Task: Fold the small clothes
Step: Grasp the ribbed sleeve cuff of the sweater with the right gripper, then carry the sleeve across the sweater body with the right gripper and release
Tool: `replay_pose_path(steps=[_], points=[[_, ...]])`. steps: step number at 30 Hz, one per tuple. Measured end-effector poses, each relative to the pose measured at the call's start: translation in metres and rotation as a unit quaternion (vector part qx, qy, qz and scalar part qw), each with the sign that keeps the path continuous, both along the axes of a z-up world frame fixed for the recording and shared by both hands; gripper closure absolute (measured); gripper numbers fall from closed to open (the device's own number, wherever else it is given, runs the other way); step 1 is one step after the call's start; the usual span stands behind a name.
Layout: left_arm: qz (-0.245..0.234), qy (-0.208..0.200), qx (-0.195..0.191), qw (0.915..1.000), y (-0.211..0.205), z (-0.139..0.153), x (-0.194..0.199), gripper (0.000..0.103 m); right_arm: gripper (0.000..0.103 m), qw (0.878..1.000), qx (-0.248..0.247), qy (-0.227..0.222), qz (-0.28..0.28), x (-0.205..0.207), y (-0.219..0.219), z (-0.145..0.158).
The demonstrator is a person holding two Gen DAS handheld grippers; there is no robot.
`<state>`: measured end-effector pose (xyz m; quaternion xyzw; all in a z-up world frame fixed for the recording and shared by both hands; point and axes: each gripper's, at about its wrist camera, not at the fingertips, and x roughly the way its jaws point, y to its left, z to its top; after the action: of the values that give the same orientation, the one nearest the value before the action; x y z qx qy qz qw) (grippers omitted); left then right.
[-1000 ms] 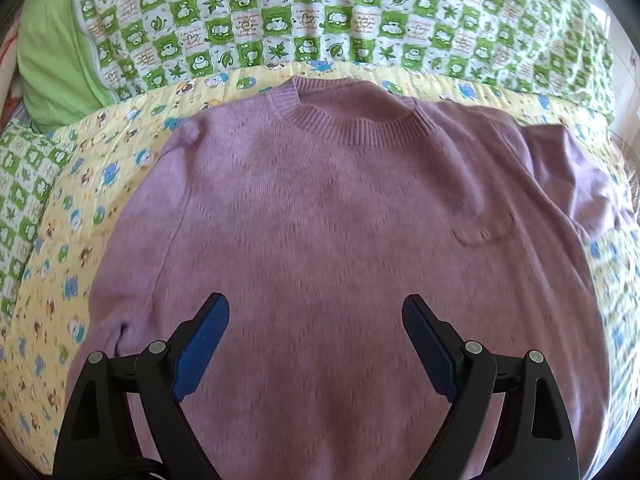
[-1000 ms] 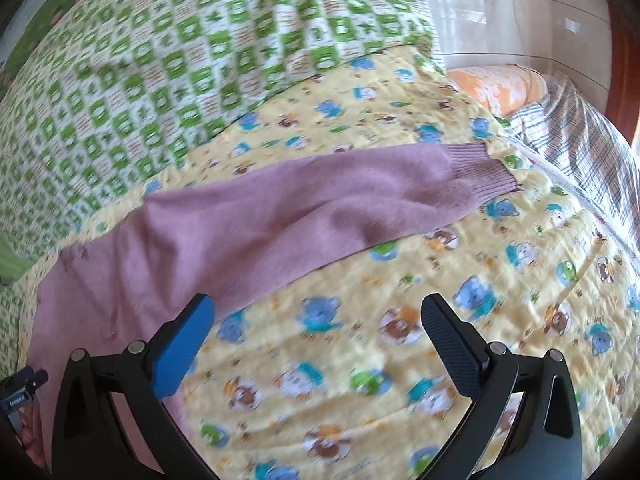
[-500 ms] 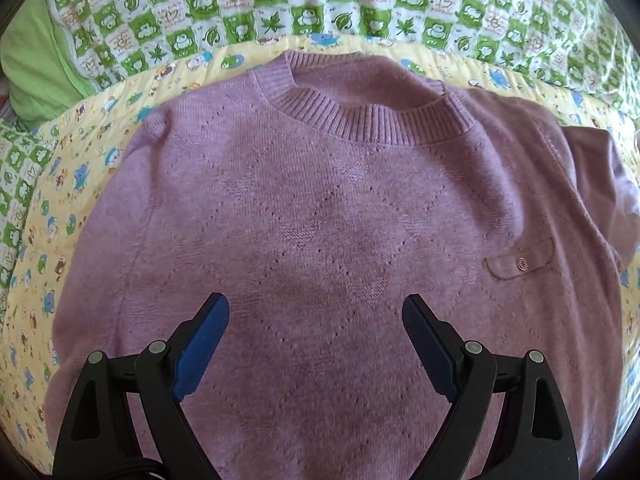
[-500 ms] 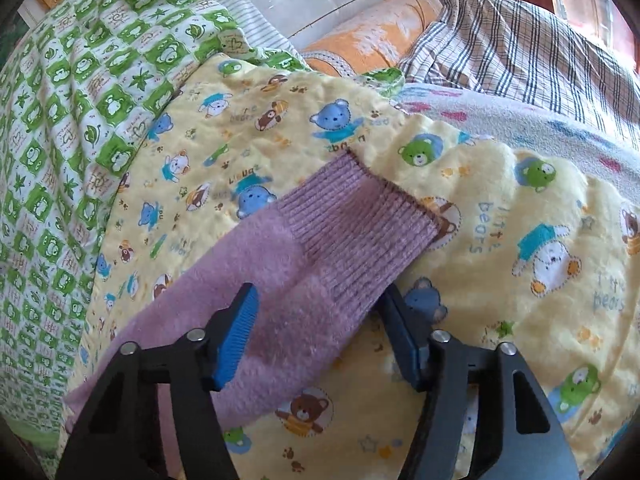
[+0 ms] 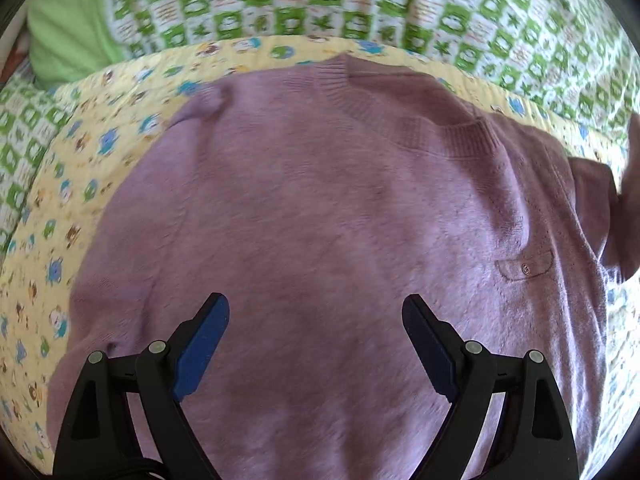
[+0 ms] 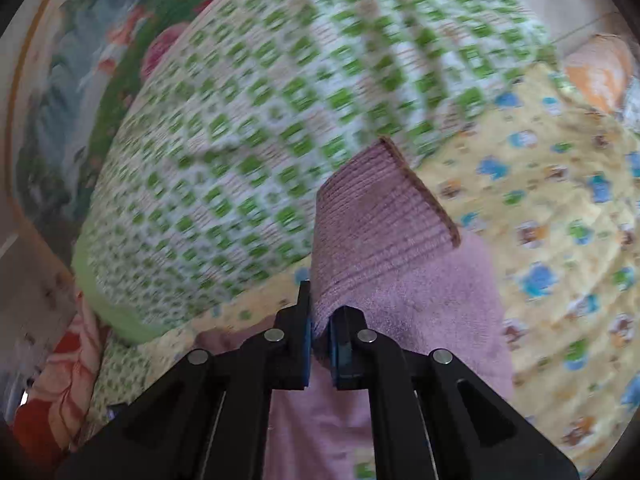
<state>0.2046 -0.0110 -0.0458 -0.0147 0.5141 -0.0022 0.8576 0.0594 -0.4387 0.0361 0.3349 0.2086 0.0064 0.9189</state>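
Observation:
A mauve knitted sweater lies flat, front up, on a yellow cartoon-print quilt; its ribbed collar points away from me and a small buttoned pocket sits at the right. My left gripper hovers open over the sweater's lower middle, nothing between its blue pads. In the right wrist view my right gripper is shut on the sweater's sleeve just behind the ribbed cuff, which stands up off the quilt. In the left wrist view the lifted sleeve shows at the right edge.
A green-and-white checked blanket is heaped behind the sweater, with a plain green cloth at the left. In the right wrist view an orange pillow lies at the far right and a red floral cloth at the lower left.
My right gripper closed on the sleeve near the cuff and lifted it off the quilt, swinging left. My left gripper stayed open and shifted a little over the sweater body.

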Motion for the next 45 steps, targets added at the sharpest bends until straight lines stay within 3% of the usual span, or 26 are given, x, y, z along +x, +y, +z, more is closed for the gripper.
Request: replay_pose_path(steps=[4, 9, 15, 18, 20, 21, 24, 27, 32, 34, 35, 36, 38, 40, 43, 45], points=[[0.018, -0.004, -0.011, 0.9998, 0.027, 0.007, -0.014, 0.014, 0.095, 0.993, -0.021, 0.006, 0.119, 0.052, 0.100, -0.005], [0.043, 0.000, -0.030, 0.9986, 0.060, 0.009, -0.028, 0.014, 0.095, 0.976, -0.014, 0.034, 0.213, 0.103, 0.195, -0.038], [0.060, 0.010, -0.057, 0.9965, 0.085, 0.006, -0.035, 0.014, 0.095, 0.953, 0.002, 0.081, 0.291, 0.136, 0.270, -0.083], [0.053, 0.021, -0.071, 0.9959, 0.082, 0.001, -0.028, 0.014, 0.083, 0.938, 0.028, 0.138, 0.317, 0.140, 0.283, -0.107], [0.043, 0.028, -0.081, 0.9954, 0.074, -0.002, -0.020, 0.014, 0.051, 0.929, 0.054, 0.164, 0.328, 0.138, 0.280, -0.117], [0.039, 0.031, -0.084, 0.9952, 0.070, -0.003, -0.017, 0.013, 0.048, 0.929, 0.063, 0.158, 0.328, 0.133, 0.276, -0.117], [0.025, 0.049, -0.099, 0.9935, 0.051, -0.011, -0.002, 0.013, 0.046, 0.938, 0.068, 0.138, 0.311, 0.116, 0.258, -0.110], [0.017, 0.060, -0.089, 0.9941, 0.033, -0.022, 0.018, 0.013, 0.046, 0.952, 0.076, 0.114, 0.272, 0.094, 0.229, -0.096], [0.056, 0.059, -0.102, 0.9915, 0.032, -0.034, 0.049, 0.016, 0.046, 0.971, 0.069, 0.092, 0.210, 0.056, 0.179, -0.074], [0.050, 0.032, -0.123, 0.9906, 0.032, -0.026, 0.054, 0.061, 0.046, 0.976, 0.061, 0.087, 0.190, 0.046, 0.165, -0.067], [0.041, 0.038, -0.133, 0.9896, 0.032, -0.021, 0.056, 0.097, 0.046, 0.979, 0.057, 0.086, 0.176, 0.039, 0.156, -0.064], [0.039, 0.035, -0.146, 0.9879, 0.033, -0.013, 0.054, 0.097, 0.046, 0.982, 0.051, 0.084, 0.159, 0.033, 0.148, -0.061], [0.027, -0.030, -0.173, 0.9840, 0.041, 0.028, 0.035, 0.097, 0.046, 0.989, 0.036, 0.075, 0.123, 0.024, 0.132, -0.052], [0.015, -0.080, -0.143, 0.9863, 0.048, 0.052, 0.013, 0.097, 0.046, 0.995, 0.016, 0.065, 0.078, 0.013, 0.112, -0.044], [0.021, -0.049, -0.122, 0.9911, 0.062, 0.026, 0.011, 0.097, 0.043, 0.997, 0.005, 0.074, 0.034, 0.013, 0.086, -0.045], [0.043, -0.028, -0.131, 0.9901, 0.075, 0.006, 0.007, 0.097, 0.043, 0.995, 0.007, 0.097, 0.013, 0.020, 0.071, -0.052]])
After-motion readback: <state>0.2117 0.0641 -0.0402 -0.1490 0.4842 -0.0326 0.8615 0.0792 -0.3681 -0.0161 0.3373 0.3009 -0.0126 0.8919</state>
